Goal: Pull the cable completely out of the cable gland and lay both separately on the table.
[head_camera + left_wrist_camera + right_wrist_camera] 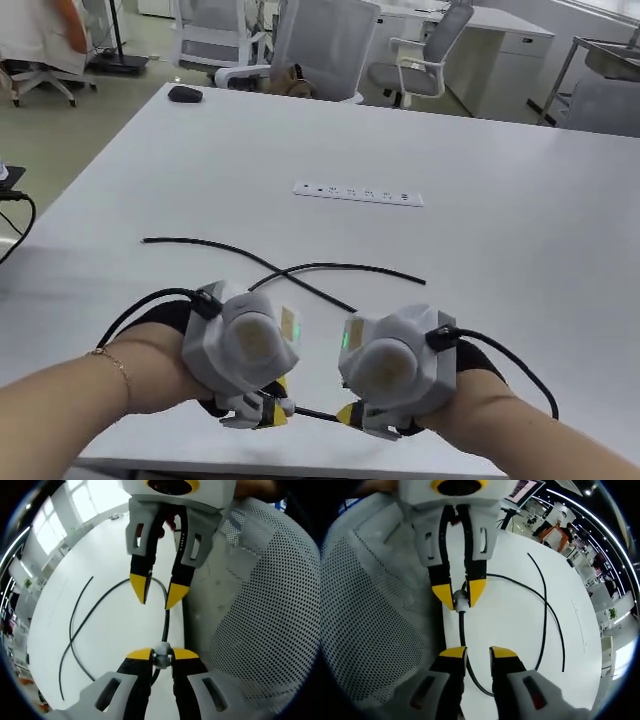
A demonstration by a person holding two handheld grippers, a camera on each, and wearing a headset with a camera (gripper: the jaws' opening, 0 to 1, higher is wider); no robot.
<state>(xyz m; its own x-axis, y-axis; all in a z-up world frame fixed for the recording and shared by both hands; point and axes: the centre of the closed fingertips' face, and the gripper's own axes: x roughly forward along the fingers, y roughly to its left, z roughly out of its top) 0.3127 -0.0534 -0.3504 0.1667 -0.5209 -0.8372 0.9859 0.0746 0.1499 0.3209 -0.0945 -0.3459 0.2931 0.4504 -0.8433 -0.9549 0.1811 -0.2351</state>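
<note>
White table [480,230]: left claw [161,654] pinches gland [161,660], right claw [477,654] spread around cable [462,625].
Gland sits between left tips; cable runs on between right tips. Cable looks light, floppy, maybe slick; clamp just beside gland.

No text, label, brand, number or sign can be read in any view

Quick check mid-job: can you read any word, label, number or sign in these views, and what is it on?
No text can be read in these views.
On the power strip: small marks by the sockets, too small to read.
On the monitor screen in the right gripper view: blurred, unreadable.
On the cable and the cable gland: no print to be seen.
</note>
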